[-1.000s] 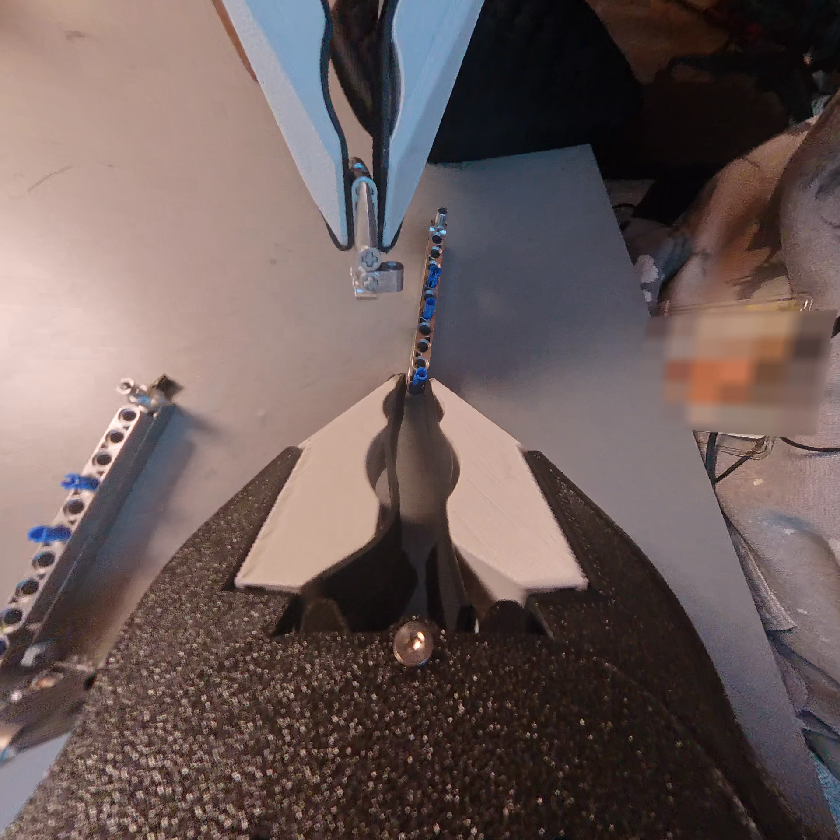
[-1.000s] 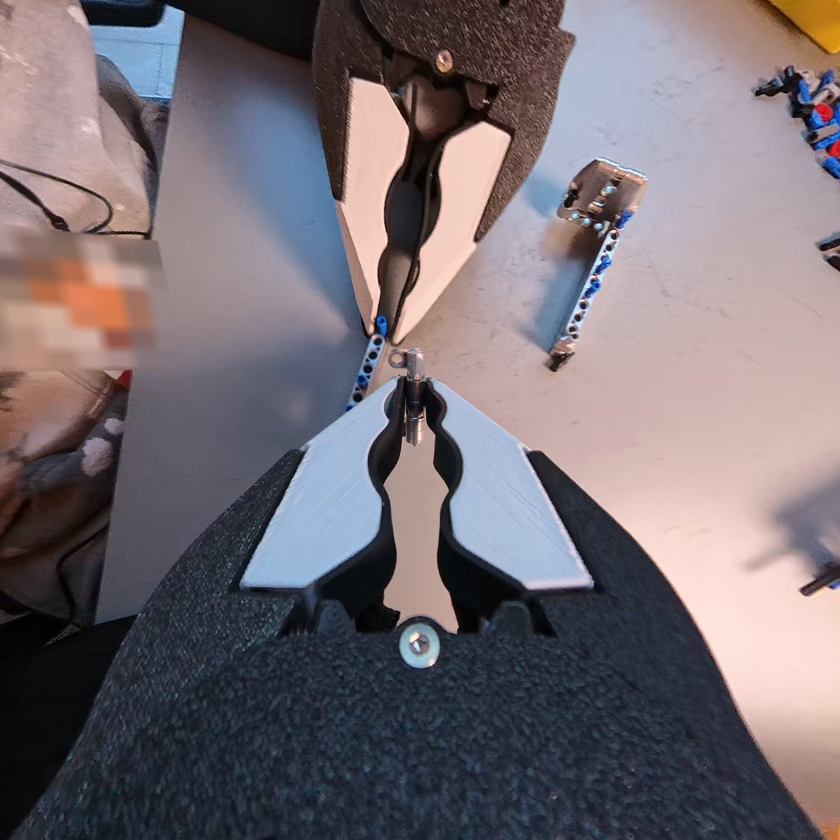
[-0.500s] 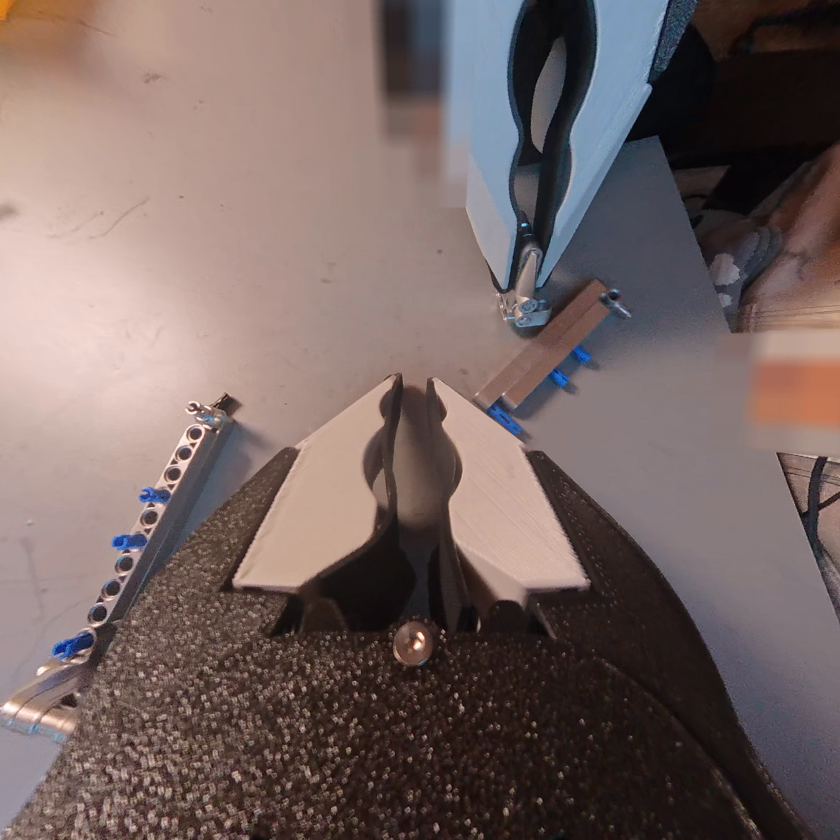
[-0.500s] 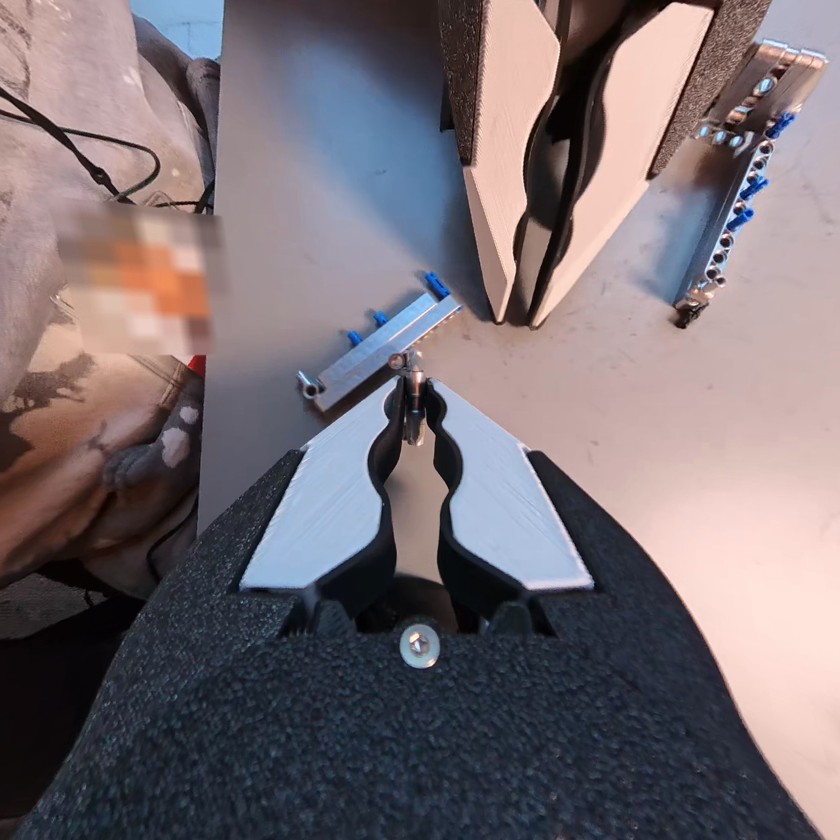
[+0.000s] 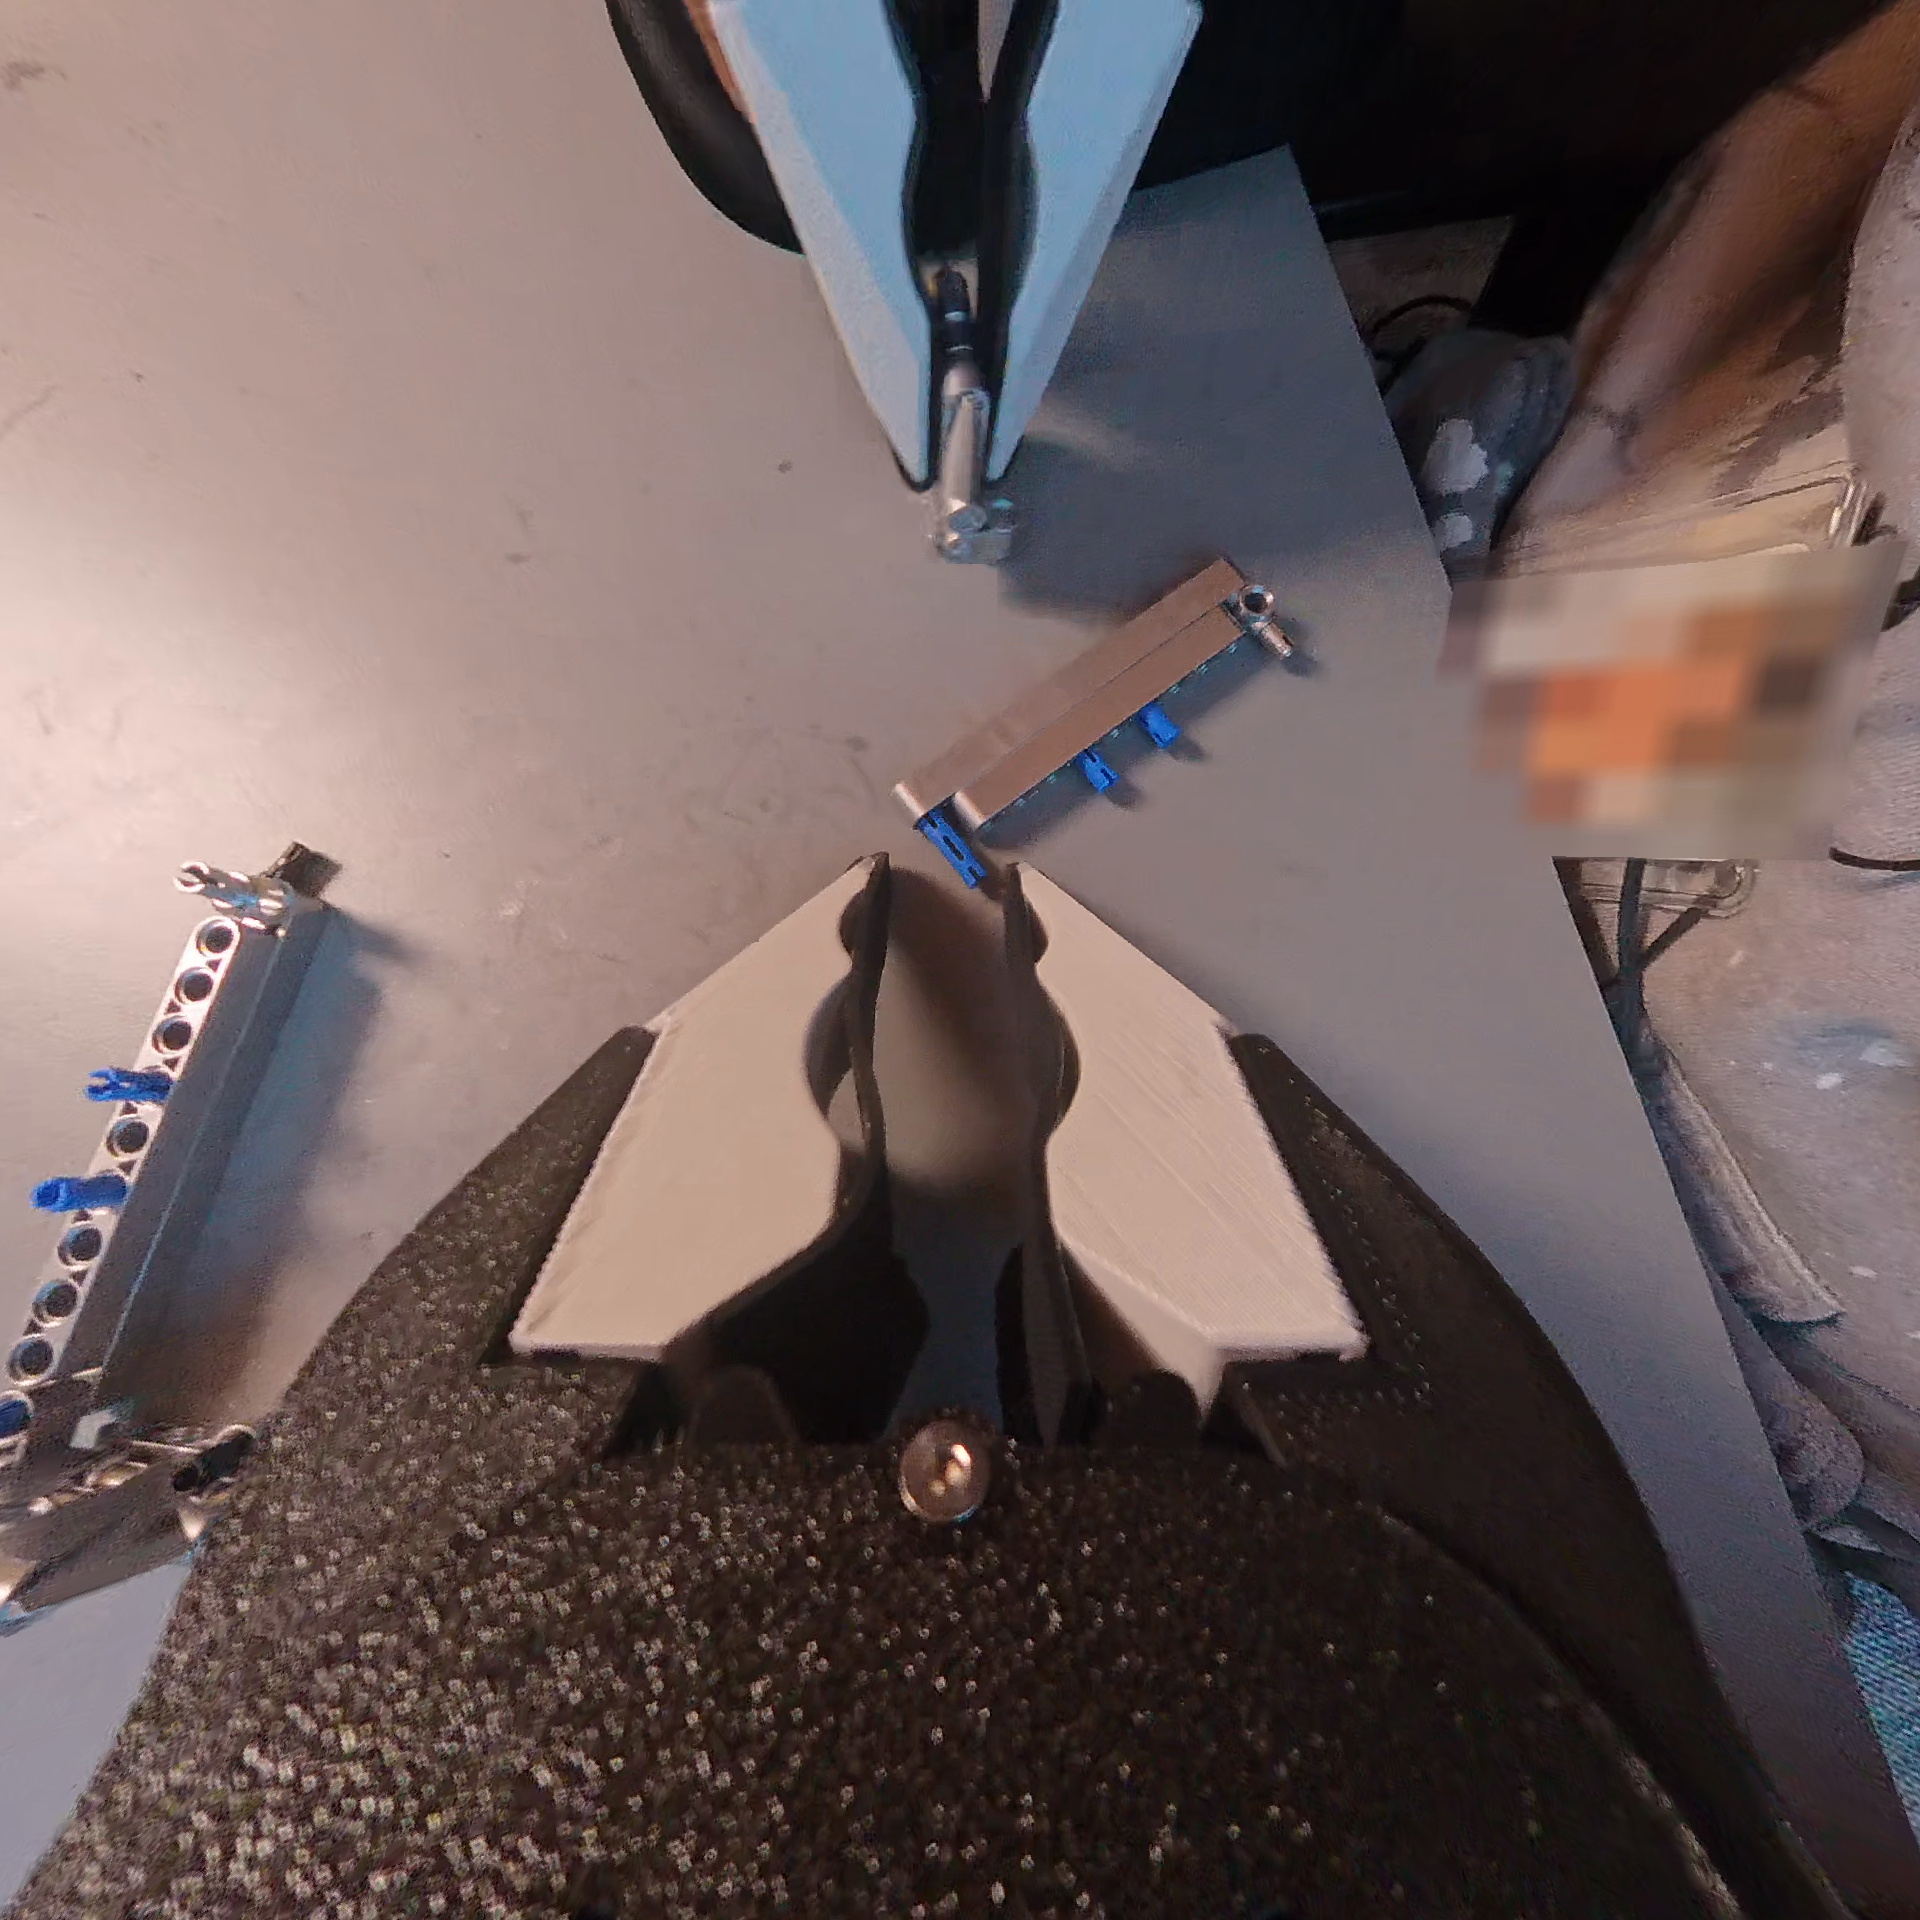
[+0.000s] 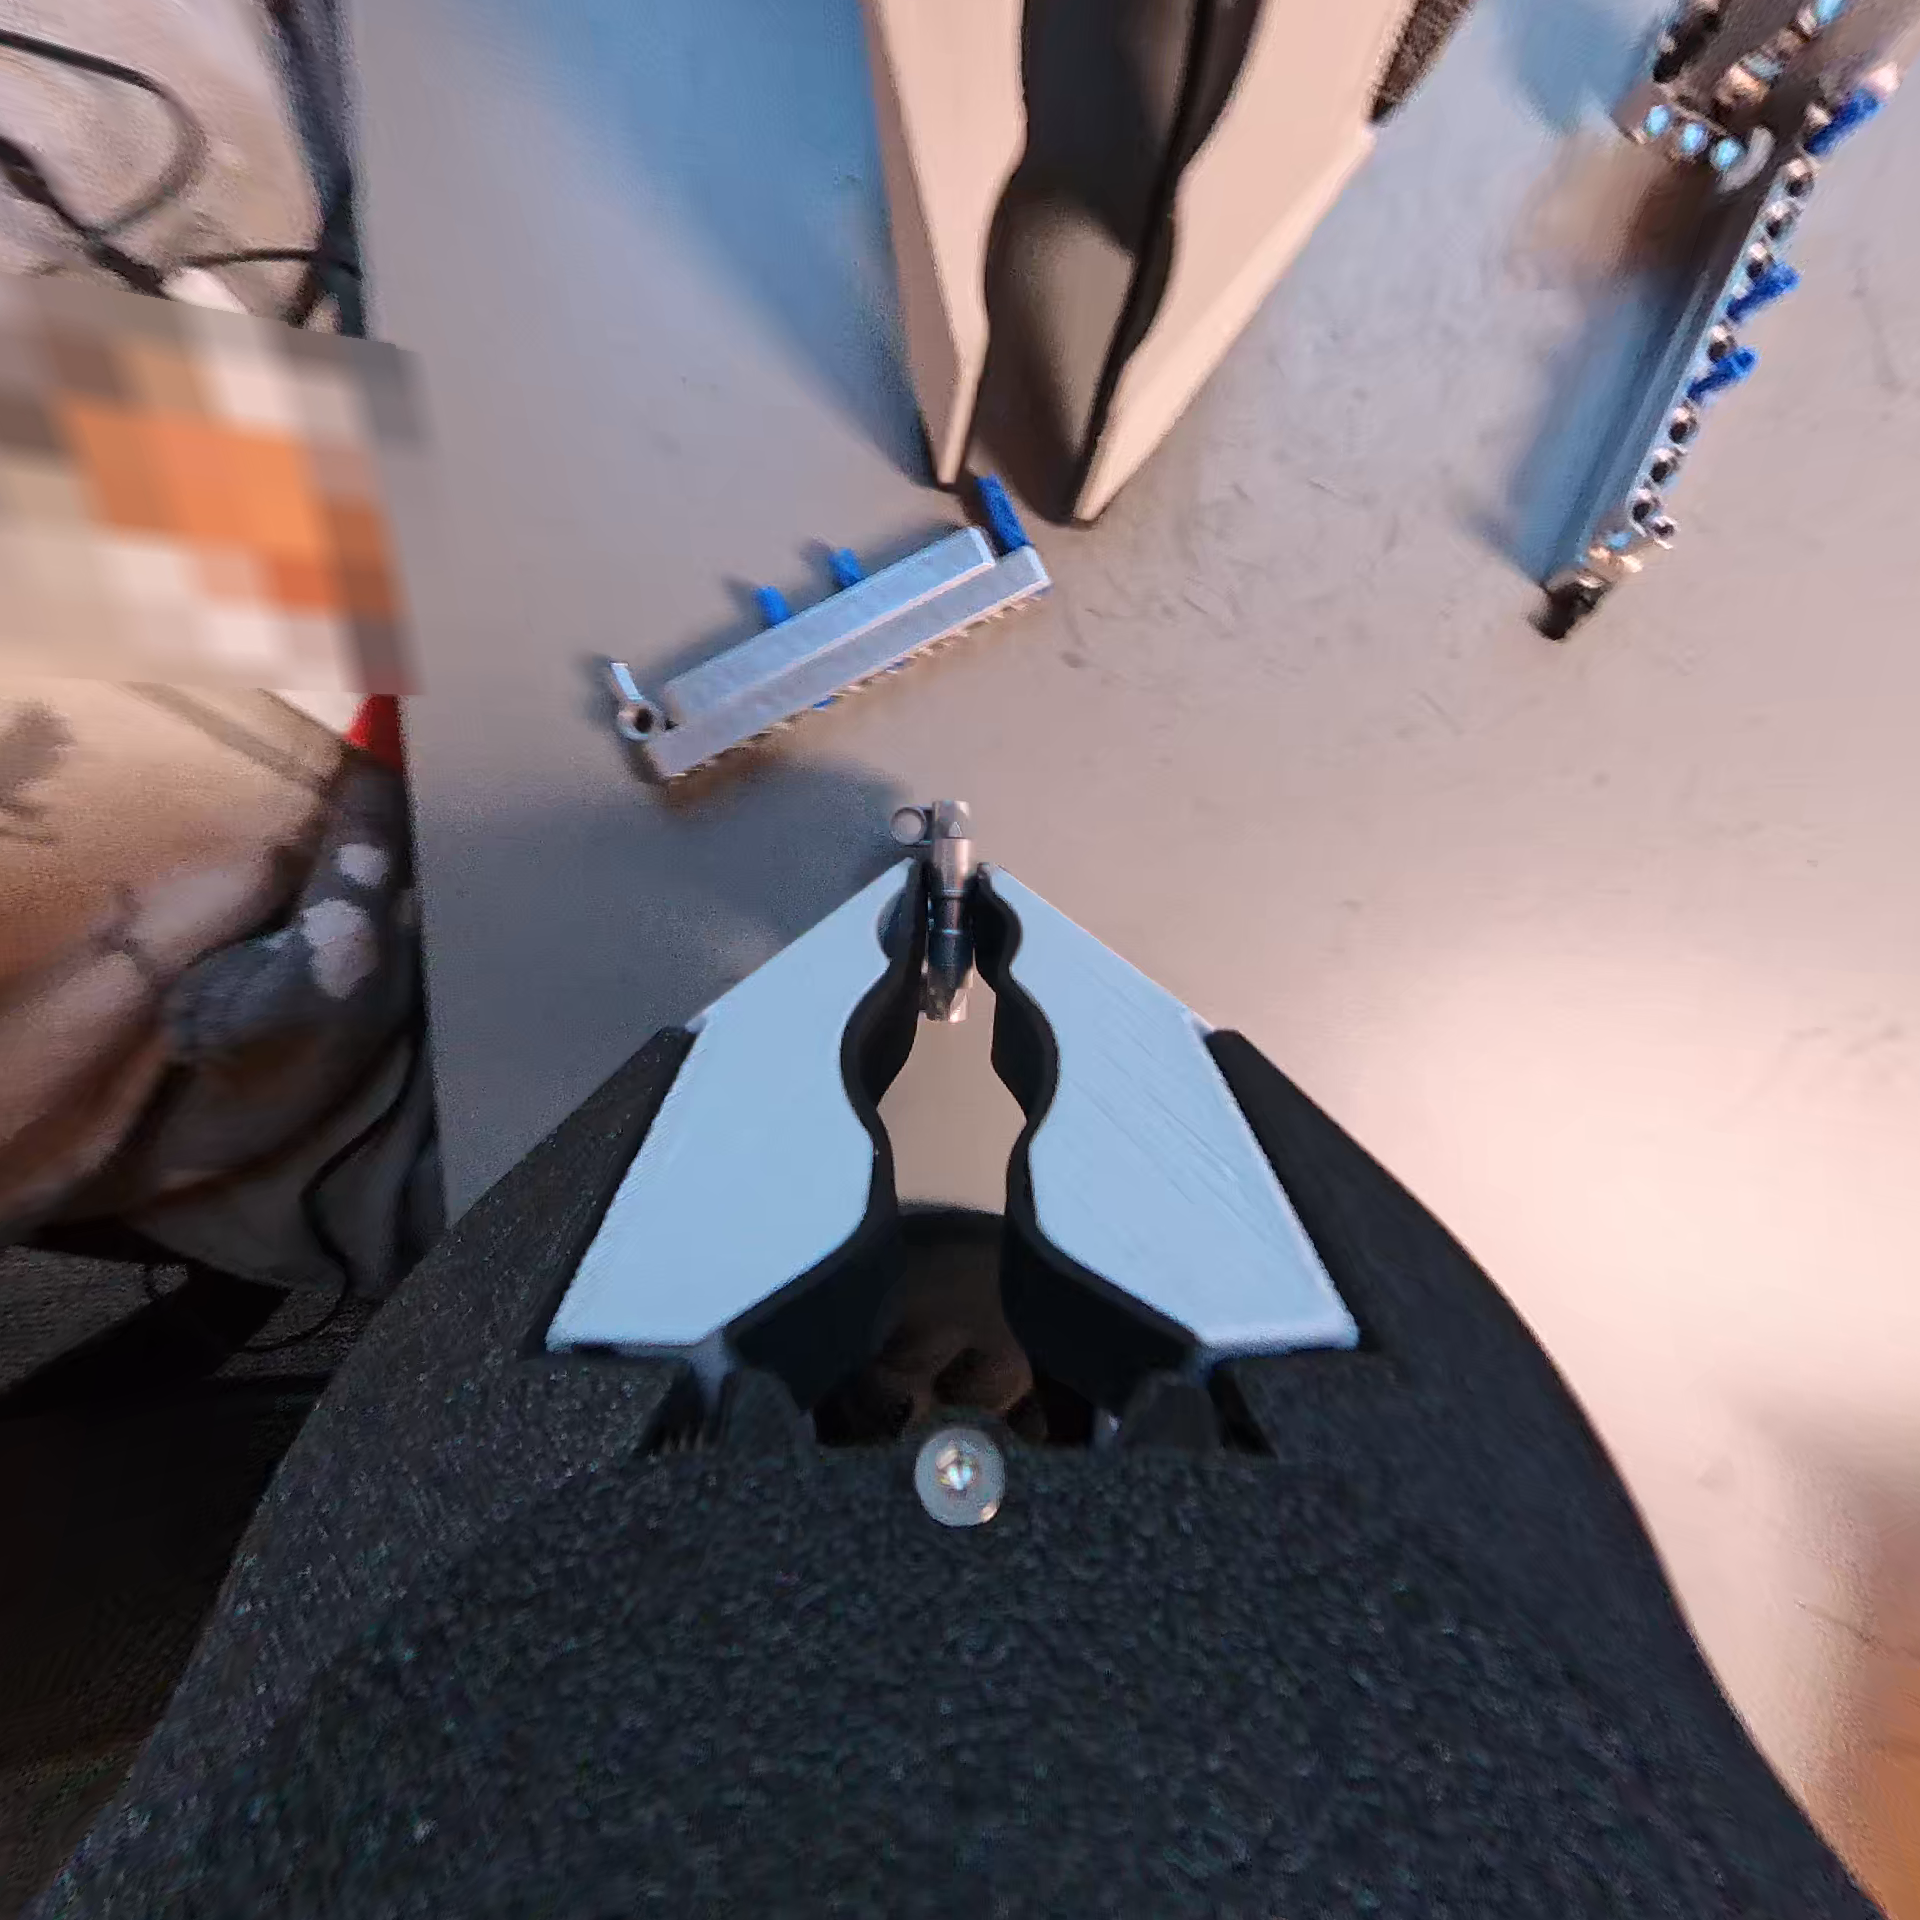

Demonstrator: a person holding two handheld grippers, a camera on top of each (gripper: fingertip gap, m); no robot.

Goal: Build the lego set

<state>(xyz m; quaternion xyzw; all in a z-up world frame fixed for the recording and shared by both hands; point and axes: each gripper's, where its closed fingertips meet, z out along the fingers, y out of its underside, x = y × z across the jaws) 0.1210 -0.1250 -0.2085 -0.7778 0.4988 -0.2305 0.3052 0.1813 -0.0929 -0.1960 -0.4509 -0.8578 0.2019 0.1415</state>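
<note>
My left gripper point(image 5: 948, 868) is open and empty, low over the grey table point(image 5: 468, 468). Just ahead of its tips lies a short grey beam point(image 5: 1091, 717) with blue pins point(image 5: 1096, 771) along one side and a small grey connector at its far end. One blue pin at the near end lies between the left fingertips. My right gripper point(image 6: 951, 873) is shut on a small grey pin-and-connector piece point(image 6: 945, 904) that sticks out past its tips. It hovers close to the beam point(image 6: 842, 655), facing the left gripper point(image 6: 1013, 499). The right gripper also shows in the left wrist view point(image 5: 958, 478).
A longer grey beam assembly point(image 5: 156, 1143) with holes and blue pins lies to the left of my left gripper; it also shows in the right wrist view point(image 6: 1662, 364). The table edge point(image 5: 1507, 935) runs close by the short beam, with crumpled cloth point(image 5: 1766, 1195) and a cable beyond. My hands' fingertips stand some 8 centimetres from each other.
My left gripper let go of the short beam, which now lies flat on the table, and its jaws have opened wider. My right gripper still holds the small grey piece near the beam.
</note>
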